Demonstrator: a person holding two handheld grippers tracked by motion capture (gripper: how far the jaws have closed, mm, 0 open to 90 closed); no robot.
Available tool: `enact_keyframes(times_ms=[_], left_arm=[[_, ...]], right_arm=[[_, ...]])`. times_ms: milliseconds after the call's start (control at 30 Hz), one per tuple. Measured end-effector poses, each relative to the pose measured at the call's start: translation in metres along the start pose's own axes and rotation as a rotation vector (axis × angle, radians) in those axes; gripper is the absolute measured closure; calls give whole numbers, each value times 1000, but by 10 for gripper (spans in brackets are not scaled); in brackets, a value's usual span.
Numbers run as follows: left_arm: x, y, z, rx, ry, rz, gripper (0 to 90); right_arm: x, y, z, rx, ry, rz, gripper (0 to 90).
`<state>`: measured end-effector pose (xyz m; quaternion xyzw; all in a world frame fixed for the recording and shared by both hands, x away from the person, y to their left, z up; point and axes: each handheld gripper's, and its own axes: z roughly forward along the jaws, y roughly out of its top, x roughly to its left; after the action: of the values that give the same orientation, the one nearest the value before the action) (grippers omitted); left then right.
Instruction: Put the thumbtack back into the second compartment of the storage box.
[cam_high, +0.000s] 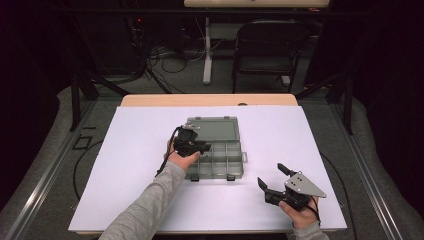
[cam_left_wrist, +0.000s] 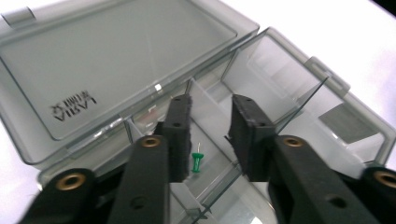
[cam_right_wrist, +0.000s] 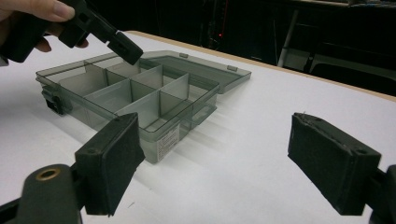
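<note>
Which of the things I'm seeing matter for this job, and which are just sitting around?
In the job:
- green push pin, lying in a compartment
- clear compartment box, lid open
- left gripper, fingers apart above the pin
- right gripper, open, resting off to the side

Just lying about:
- folding chair behind the table
- cables on the floor

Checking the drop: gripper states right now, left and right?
Left gripper: open, over the compartment box, green pushpin lying loose below.
Right gripper: open, empty.
</note>
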<state>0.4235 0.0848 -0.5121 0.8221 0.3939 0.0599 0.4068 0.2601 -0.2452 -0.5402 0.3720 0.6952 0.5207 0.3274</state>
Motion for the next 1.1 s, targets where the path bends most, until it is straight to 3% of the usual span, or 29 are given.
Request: enact_keyframes(times_ms=[233, 533, 700, 833, 1000, 1100], left_arm=[[-6, 2, -17, -68, 5, 18, 423], [-10, -2, -60, -153, -3, 55, 374], [-8, -15, -93, -211, 5, 65, 364], [-3, -32, -119, -244, 43, 77, 361], [7, -56, -139, -282, 66, 42, 361], [12, -72, -149, -299, 75, 45, 361]], right_arm=[[0, 0, 0, 2, -3, 2, 166], [0, 0, 0, 6, -2, 4, 166], [0, 0, 0, 4, -3, 8, 166], [0, -1, 0, 7, -6, 6, 166], [0, -1, 0, 12, -11, 11, 166], [1, -1, 0, 10, -11, 11, 166]])
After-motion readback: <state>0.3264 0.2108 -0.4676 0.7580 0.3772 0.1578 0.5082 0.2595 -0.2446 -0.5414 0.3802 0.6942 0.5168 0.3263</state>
